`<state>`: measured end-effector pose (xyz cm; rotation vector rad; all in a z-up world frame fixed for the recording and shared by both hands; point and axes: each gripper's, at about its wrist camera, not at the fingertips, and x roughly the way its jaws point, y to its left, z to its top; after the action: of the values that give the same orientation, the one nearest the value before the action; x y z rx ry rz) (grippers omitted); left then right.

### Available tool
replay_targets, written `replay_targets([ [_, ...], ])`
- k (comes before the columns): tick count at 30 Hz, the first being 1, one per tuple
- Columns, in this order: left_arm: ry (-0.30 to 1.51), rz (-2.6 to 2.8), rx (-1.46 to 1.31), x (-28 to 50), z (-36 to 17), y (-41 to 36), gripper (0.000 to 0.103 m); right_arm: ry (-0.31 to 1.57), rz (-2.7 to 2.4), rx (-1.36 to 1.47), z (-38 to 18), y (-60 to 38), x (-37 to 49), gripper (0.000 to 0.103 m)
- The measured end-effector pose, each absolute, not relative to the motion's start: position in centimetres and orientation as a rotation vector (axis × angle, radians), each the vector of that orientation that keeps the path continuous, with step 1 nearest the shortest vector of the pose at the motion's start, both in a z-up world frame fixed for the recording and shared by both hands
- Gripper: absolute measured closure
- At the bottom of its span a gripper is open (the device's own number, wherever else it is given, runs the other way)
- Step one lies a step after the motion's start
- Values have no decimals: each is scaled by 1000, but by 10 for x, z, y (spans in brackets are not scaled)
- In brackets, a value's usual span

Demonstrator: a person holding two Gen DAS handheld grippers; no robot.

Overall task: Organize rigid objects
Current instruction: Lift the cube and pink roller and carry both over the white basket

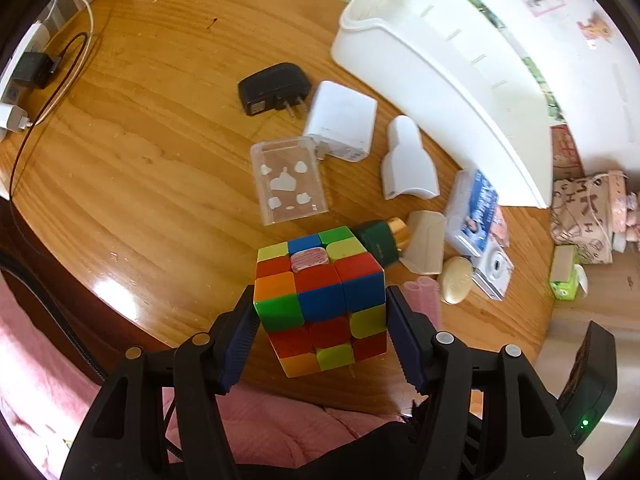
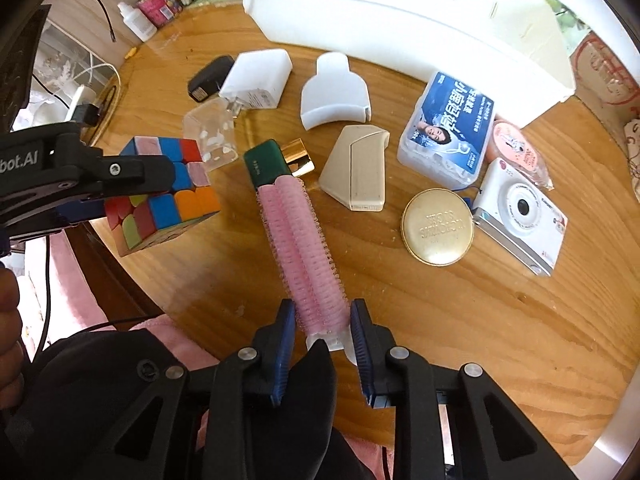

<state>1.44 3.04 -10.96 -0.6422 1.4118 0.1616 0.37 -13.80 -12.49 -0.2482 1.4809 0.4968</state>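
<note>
Left gripper [image 1: 320,320] has the Rubik's cube [image 1: 320,292] pinched between its blue pads, lifted off the wooden table [image 1: 140,160] near the front edge. Right gripper [image 2: 323,344] is squeezing the near end of the pink hair rollers [image 2: 300,236], which point toward the green lipstick tube [image 2: 264,164]; white bin [image 2: 400,12] sits at the back

A round, glossy, orange-brown wooden desk [image 1: 152,152] catches bright glare on its near left edge. Pink quilted bedding [image 1: 36,360] lies below that edge. On the far right rises a white wall [image 1: 568,32] with stickers.
</note>
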Motion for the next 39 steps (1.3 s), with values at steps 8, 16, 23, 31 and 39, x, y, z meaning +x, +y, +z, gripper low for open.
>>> replay_targets([
  [8, 1327, 110, -640, -4, -93, 24, 38, 1382, 519, -123, -103, -160, -8, 75],
  [16, 1199, 73, -612, -16, -70, 22, 38, 1258, 547, -37, -82, -172, -14, 75],
  [23, 1101, 67, -593, -18, -50, 30, 39, 1144, 588, 23, -69, -176, -11, 75],
  [31, 1009, 70, -592, -7, -28, 44, 39, 995, 601, 40, -39, -178, 5, 75],
  [39, 926, 43, -569, 15, -6, 50, 39, 867, 583, 50, -11, -183, 28, 75],
])
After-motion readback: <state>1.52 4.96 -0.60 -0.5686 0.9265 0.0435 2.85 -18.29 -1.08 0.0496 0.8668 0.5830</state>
